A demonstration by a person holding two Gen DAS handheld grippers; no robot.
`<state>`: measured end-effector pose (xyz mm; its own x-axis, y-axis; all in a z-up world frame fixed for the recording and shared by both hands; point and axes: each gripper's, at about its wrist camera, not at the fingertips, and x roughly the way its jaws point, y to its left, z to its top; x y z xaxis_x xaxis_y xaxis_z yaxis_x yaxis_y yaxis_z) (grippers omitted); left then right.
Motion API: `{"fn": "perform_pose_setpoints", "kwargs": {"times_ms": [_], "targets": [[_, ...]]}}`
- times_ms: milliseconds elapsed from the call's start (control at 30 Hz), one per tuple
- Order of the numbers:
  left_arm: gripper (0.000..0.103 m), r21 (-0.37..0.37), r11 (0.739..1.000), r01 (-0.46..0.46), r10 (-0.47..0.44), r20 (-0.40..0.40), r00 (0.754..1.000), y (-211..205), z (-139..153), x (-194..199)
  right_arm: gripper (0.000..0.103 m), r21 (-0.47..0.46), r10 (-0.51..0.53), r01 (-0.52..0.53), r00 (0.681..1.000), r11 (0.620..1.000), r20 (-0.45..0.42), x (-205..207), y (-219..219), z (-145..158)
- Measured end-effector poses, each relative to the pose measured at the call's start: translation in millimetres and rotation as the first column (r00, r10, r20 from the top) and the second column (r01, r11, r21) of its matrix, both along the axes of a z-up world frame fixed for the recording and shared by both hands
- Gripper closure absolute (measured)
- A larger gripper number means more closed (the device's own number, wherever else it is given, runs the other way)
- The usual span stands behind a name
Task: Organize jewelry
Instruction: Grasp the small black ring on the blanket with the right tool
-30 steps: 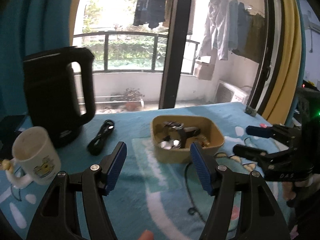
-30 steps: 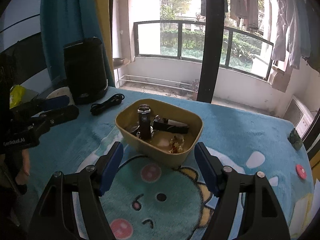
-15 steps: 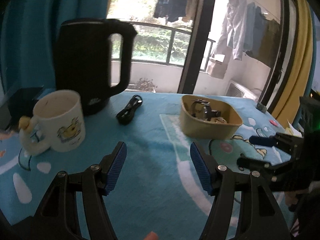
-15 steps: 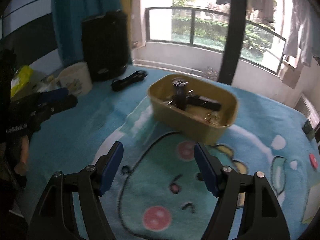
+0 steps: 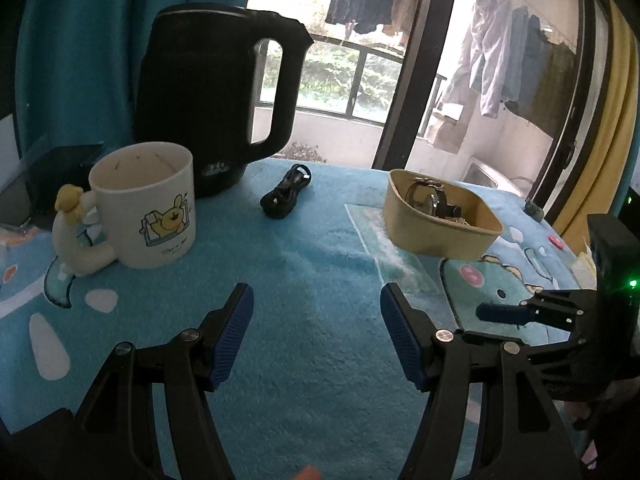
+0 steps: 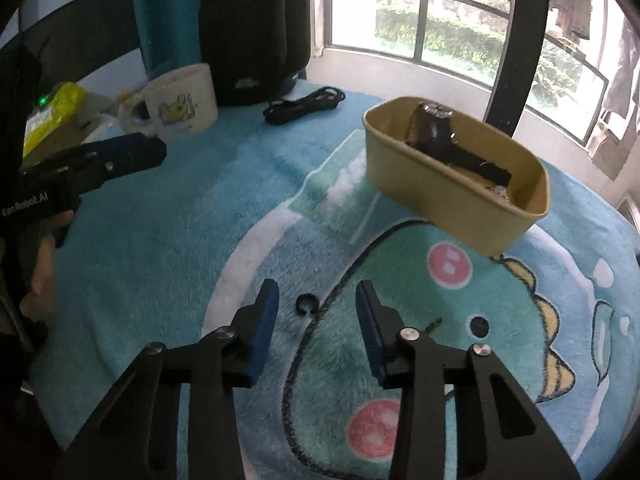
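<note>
Jewelry (image 6: 452, 148) already sits in the tan bin (image 6: 460, 200), while left gripper (image 5: 316, 336) and right gripper (image 6: 316, 320) hover released, holding nothing.

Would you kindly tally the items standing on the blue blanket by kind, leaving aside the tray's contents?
Kettle: 1
Mug: 1
Cable: 1
Tray: 1
Total: 4

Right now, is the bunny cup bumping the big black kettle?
Cannot tell. In the left wrist view the cup overlaps the kettle behind it; in the right wrist view they also overlap, showing no clear gap.
</note>
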<state>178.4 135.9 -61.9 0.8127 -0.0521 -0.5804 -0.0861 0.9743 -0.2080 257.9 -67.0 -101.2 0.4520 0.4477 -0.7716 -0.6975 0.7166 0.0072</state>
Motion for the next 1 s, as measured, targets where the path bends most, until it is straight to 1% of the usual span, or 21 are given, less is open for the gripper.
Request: {"fn": "perform_pose_setpoints", "kwargs": {"times_ms": [67, 167, 300, 567, 733, 1000], "targets": [[0.034, 0.001, 1.000, 0.000, 0.000, -0.003, 1.000, 0, -1, 0, 0.073, -0.009, 0.010, -0.010, 1.000, 1.000, -0.012, 0, 1, -6], [0.034, 0.003, 1.000, 0.004, -0.004, -0.006, 1.000, -3, -2, 0, 0.081, -0.022, 0.013, -0.014, 1.000, 1.000, -0.024, 1, 3, -12], [0.034, 0.004, 1.000, 0.012, -0.012, -0.011, 1.000, -5, -2, 1, 0.090, -0.022, 0.011, -0.011, 1.000, 1.000, -0.025, 1, 3, -15], [0.034, 0.011, 1.000, 0.029, -0.029, -0.014, 0.999, -12, -1, 2, 0.091, -0.007, 0.004, -0.004, 1.000, 1.000, -0.004, 0, 2, -10], [0.034, 0.017, 0.999, 0.045, -0.045, -0.013, 0.999, -20, 3, 5, 0.091, 0.013, -0.013, 0.013, 1.000, 1.000, 0.026, 1, -8, 2], [0.034, 0.035, 0.994, 0.108, -0.107, -0.011, 0.994, -42, 13, 20, 0.091, 0.050, -0.066, 0.063, 0.996, 0.997, 0.061, 16, -30, 22]]}}
